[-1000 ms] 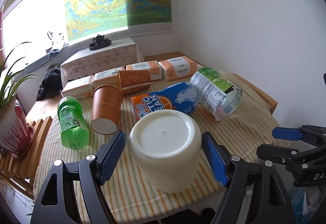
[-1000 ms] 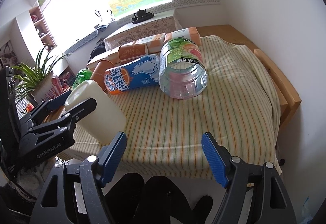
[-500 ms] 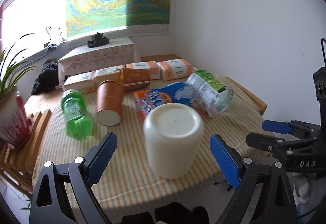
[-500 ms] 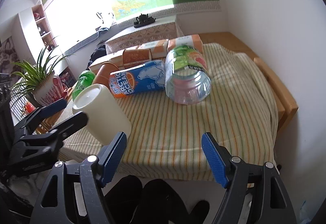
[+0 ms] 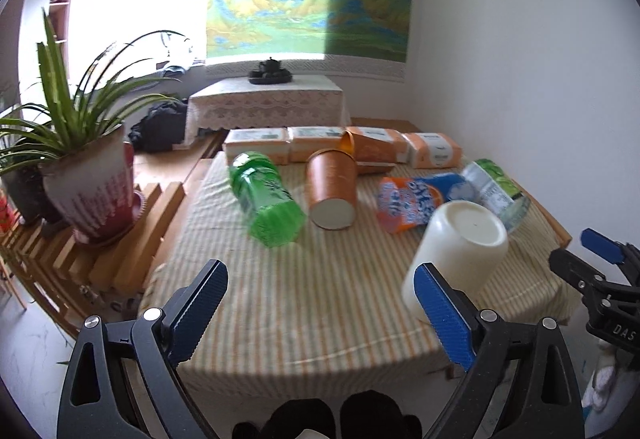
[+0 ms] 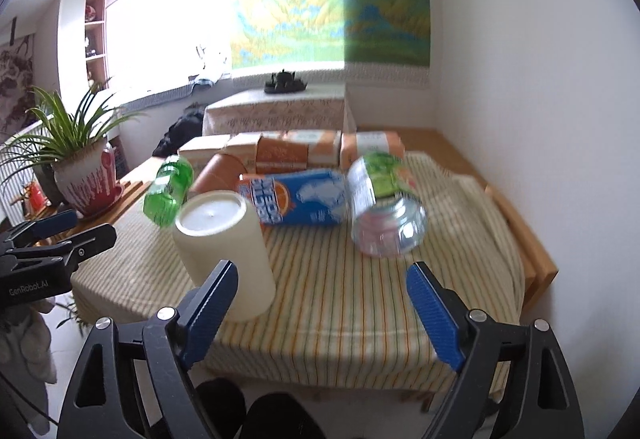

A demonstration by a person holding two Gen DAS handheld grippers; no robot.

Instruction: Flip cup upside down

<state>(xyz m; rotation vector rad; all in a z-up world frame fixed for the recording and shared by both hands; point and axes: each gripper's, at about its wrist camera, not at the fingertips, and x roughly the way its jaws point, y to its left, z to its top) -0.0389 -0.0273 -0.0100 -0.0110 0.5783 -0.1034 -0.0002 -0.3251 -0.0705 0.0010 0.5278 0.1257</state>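
1. The cream cup (image 5: 460, 251) stands upside down — flat base up, mouth on the striped tablecloth (image 5: 320, 299) — near the front edge of the table, toward its front right corner in the left wrist view.
2. The left gripper (image 5: 320, 307) is spread wide with nothing between its blue pads (image 5: 200, 303); the cup sits just beyond its right finger, apart from it.
3. The right gripper (image 6: 320, 307) is likewise spread and empty, the cup just past its left finger.
4. Farther back on the cloth lie a green bottle (image 5: 266, 201), an orange paper cup (image 5: 332, 189), a blue-and-orange can (image 5: 416, 199) and a clear bottle (image 6: 382, 207), all on their sides — with a row of tissue packs (image 5: 340, 147) along the back edge.
5. A potted plant (image 5: 88, 167) stands on the slatted wooden rack (image 5: 132, 239) beside the table's left edge.
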